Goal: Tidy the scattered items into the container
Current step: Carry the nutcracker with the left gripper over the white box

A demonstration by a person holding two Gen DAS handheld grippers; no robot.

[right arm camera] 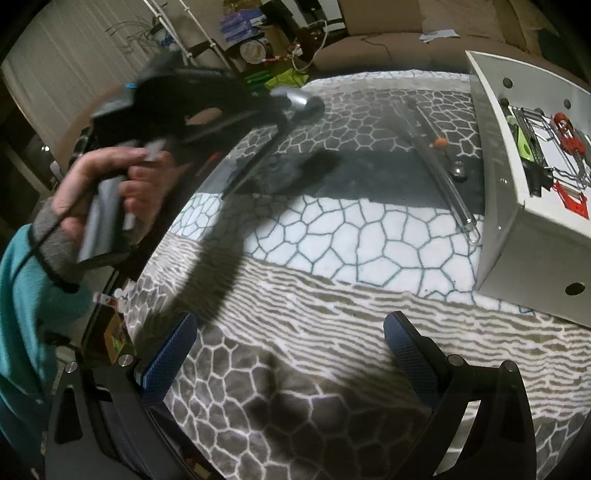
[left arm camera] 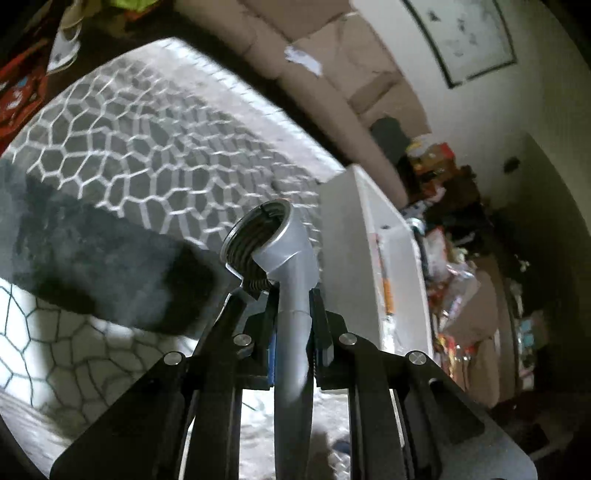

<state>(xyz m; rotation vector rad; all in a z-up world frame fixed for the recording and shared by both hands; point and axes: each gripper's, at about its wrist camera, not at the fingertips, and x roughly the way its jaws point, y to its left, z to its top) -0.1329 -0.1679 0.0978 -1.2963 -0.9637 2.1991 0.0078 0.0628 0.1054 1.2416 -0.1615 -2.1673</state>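
Note:
My left gripper point(left arm camera: 293, 295) is shut on a grey metal pipe with a threaded angled end fitting point(left arm camera: 275, 236), held in the air over the patterned blanket. In the right wrist view the same pipe point(right arm camera: 301, 101) sticks out of the left gripper point(right arm camera: 273, 105), well left of the white box point(right arm camera: 535, 236). The white box point(left arm camera: 369, 236) stands just right of the pipe end in the left wrist view. My right gripper point(right arm camera: 291, 354) is open and empty, low over the blanket. A clear tube point(right arm camera: 436, 162), an orange-tipped tool point(right arm camera: 439, 142) and a small dark knob point(right arm camera: 458, 170) lie beside the box.
The box holds red parts point(right arm camera: 565, 136), a green piece point(right arm camera: 524, 142) and wire items. A person's hand point(right arm camera: 107, 184) in a teal sleeve holds the left gripper. A beige sofa point(right arm camera: 388, 33) stands behind the blanket point(right arm camera: 332, 258). Clutter fills the room's right side point(left arm camera: 454, 258).

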